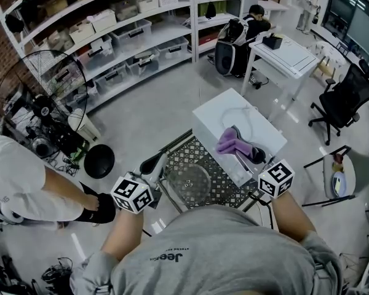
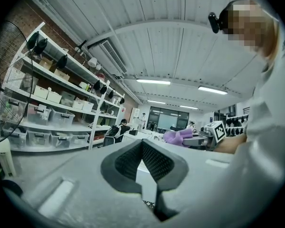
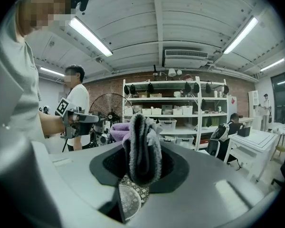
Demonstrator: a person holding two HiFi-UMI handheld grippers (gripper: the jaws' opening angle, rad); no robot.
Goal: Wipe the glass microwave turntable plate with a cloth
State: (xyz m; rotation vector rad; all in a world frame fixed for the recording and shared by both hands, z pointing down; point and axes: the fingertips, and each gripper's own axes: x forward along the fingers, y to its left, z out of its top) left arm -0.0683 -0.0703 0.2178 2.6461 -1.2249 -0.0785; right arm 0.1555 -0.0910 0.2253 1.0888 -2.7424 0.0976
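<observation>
Grey short-sleeved T-shirt, pale grey left tool and right tool, black dimpled pads, marker cubes

Reaches both bare forearms forward from the lower centre of the head view. Holds the left gripper at lower left, jaws pressed together, empty. Pinches a grey-and-purple cloth in the right gripper at lower right.

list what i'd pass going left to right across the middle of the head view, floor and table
black round object on the floor → left tongs → glass turntable plate → purple cloth → black office chair
</observation>
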